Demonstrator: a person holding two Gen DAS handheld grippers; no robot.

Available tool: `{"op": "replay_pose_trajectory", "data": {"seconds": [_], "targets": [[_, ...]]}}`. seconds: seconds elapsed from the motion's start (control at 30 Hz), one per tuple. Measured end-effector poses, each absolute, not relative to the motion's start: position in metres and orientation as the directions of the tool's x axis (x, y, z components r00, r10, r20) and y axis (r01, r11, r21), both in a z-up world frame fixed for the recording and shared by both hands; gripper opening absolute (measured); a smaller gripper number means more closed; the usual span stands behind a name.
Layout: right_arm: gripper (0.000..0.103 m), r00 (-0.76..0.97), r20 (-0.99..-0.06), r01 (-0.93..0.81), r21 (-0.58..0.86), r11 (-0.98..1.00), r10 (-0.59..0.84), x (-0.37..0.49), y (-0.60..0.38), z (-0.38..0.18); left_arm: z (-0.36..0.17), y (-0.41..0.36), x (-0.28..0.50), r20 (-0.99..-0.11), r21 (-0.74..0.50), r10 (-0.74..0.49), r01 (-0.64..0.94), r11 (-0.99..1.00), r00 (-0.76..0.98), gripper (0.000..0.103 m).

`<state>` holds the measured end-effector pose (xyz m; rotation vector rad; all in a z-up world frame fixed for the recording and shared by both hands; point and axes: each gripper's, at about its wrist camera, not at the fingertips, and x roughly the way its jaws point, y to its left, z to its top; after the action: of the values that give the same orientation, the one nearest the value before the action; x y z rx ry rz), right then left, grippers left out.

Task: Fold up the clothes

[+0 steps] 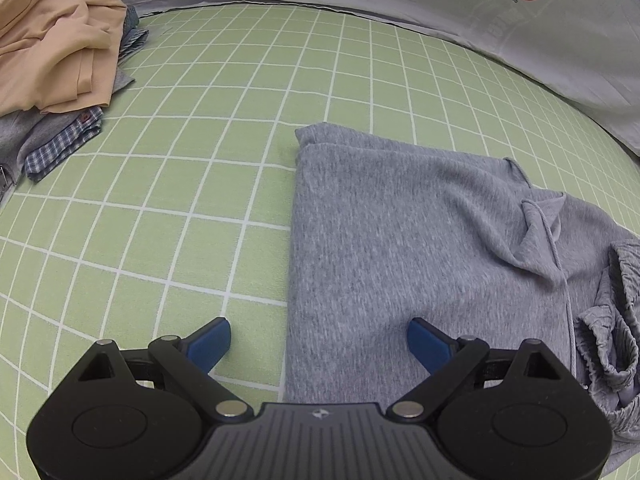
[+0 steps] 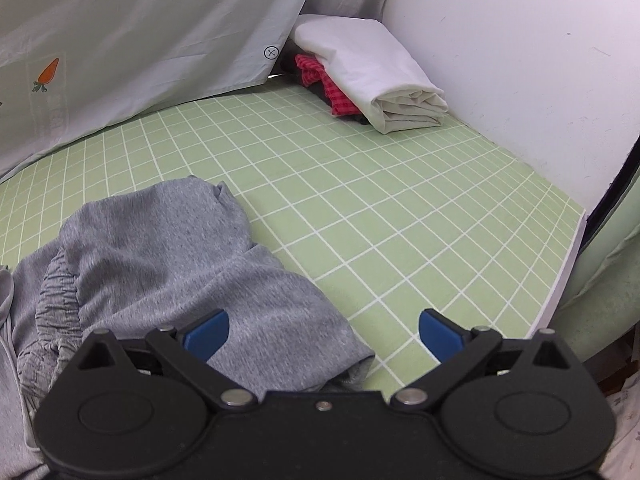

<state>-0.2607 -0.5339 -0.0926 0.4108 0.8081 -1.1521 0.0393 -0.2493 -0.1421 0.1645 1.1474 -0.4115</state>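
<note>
Two grippers are held low over a grey garment [image 1: 400, 240], partly folded on a green checked sheet [image 1: 160, 200]; the jaws of both the left gripper [image 1: 319, 344] and the right gripper [image 2: 324, 334] are spread wide, and nothing is gripped. The garment's left edge is laid straight, while its gathered waistband [image 1: 612, 320] and drawstring [image 1: 560, 272] are left bunched at the right. Trouble could be expected there: if only the top layer is pinched, the fold may be pulled apart, and the loose cord could be snagged. The soft, bed-like surface may be rucked up if cloth is dragged across it.

A tan garment [image 1: 52, 40] over plaid clothes [image 1: 60, 148] is heaped far left; a folded white sheet [image 2: 380, 76] on red checked fabric [image 2: 336, 92] is stacked far right, against a white wall [image 2: 520, 60]. A carrot-print cover [image 2: 140, 40] is draped behind.
</note>
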Motion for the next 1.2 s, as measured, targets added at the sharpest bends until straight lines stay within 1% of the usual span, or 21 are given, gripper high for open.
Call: {"op": "replay_pose_trajectory", "data": {"seconds": [0.03,0.07,0.1,0.13,0.2,0.23,0.27,0.3,0.4,0.5,0.7,0.83,0.97,1.0,1.1,1.17,1.2], "targets": [[0.102,0.176,-0.746,0.92,-0.108,0.377,-0.642,-0.262,-0.536,-0.093,-0.142,-0.251,0.037,-0.907,-0.062,-0.219,0.4,0.914,0.359,0.091],[0.102,0.177,-0.748,0.92,-0.106,0.378,-0.64,-0.263,-0.537,-0.093,-0.142,-0.253,0.036,-0.905,-0.043,-0.205,0.401,0.915,0.372,0.085],[0.102,0.177,-0.75,0.92,-0.104,0.378,-0.637,-0.264,-0.538,-0.094,-0.14,-0.254,0.034,-0.901,-0.044,-0.211,0.404,0.914,0.378,0.076],[0.102,0.178,-0.752,0.92,-0.101,0.378,-0.635,-0.266,-0.539,-0.094,-0.138,-0.255,0.032,-0.897,-0.046,-0.217,0.407,0.912,0.385,0.07],[0.102,0.179,-0.754,0.92,-0.099,0.379,-0.632,-0.268,-0.543,-0.095,-0.135,-0.257,0.032,-0.892,-0.063,-0.235,0.411,0.91,0.385,0.044],[0.102,0.179,-0.755,0.919,-0.101,0.381,-0.63,-0.269,-0.544,-0.096,-0.134,-0.259,0.031,-0.891,-0.079,-0.253,0.42,0.904,0.377,0.038],[0.102,0.178,-0.756,0.918,-0.103,0.383,-0.629,-0.27,-0.546,-0.097,-0.133,-0.261,0.032,-0.892,-0.099,-0.268,0.422,0.901,0.364,0.024],[0.102,0.178,-0.758,0.917,-0.105,0.385,-0.628,-0.271,-0.547,-0.098,-0.133,-0.263,0.032,-0.893,-0.119,-0.283,0.424,0.898,0.35,0.014],[0.102,0.183,-0.764,0.915,-0.097,0.391,-0.618,-0.274,-0.554,-0.1,-0.128,-0.27,0.03,-0.891,-0.119,-0.283,0.419,0.9,0.354,0.012],[0.102,0.189,-0.764,0.913,-0.095,0.397,-0.617,-0.279,-0.561,-0.1,-0.114,-0.274,0.024,-0.875,-0.162,-0.325,0.414,0.896,0.359,0.011],[0.102,0.202,-0.774,0.91,-0.078,0.407,-0.6,-0.293,-0.585,-0.104,-0.069,-0.305,0.001,-0.813,-0.271,-0.457,0.46,0.845,0.36,0.01],[0.102,0.222,-0.789,0.905,-0.051,0.422,-0.573,-0.305,-0.605,-0.109,-0.039,-0.347,-0.022,-0.764,-0.324,-0.543,0.521,0.79,0.349,0.01],[0.102,0.252,-0.79,0.893,-0.033,0.449,-0.558,-0.319,-0.626,-0.11,-0.023,-0.397,-0.051,-0.716,-0.414,-0.635,0.555,0.722,0.292,0.01],[0.102,0.258,-0.789,0.89,-0.031,0.456,-0.558,-0.323,-0.632,-0.109,-0.022,-0.411,-0.06,-0.706,-0.435,-0.655,0.565,0.701,0.269,0.01],[0.102,0.264,-0.788,0.884,-0.033,0.467,-0.556,-0.338,-0.648,-0.111,-0.033,-0.459,-0.092,-0.706,-0.449,-0.675,0.601,0.661,0.215,0.01],[0.102,0.262,-0.792,0.881,-0.037,0.472,-0.552,-0.348,-0.657,-0.114,-0.058,-0.486,-0.108,-0.737,-0.446,-0.653,0.598,0.666,0.177,0.011],[0.102,0.259,-0.795,0.881,-0.039,0.471,-0.549,-0.353,-0.661,-0.117,-0.071,-0.5,-0.116,-0.751,-0.444,-0.641,0.596,0.669,0.158,0.014]]}}
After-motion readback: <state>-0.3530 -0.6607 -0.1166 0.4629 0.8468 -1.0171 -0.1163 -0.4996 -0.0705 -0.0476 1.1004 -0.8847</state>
